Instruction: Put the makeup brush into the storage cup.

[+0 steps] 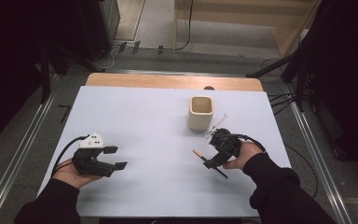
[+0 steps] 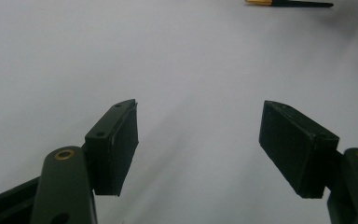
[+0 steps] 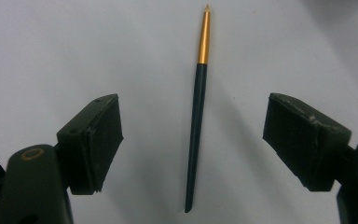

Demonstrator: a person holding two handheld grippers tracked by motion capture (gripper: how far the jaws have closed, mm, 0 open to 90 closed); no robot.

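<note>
The right gripper (image 3: 193, 140) hangs over the white desk (image 3: 42, 51) with its two black jaws spread wide. Between them, touching neither, a slim pen (image 3: 196, 121) lies flat on the desk, its dark barrel nearest the camera and its gold tip pointing away.

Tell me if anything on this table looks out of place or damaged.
Nothing stands out. The pen lies flat and whole on the white table between the open jaws of the right gripper; the beige cup stands upright.
</note>
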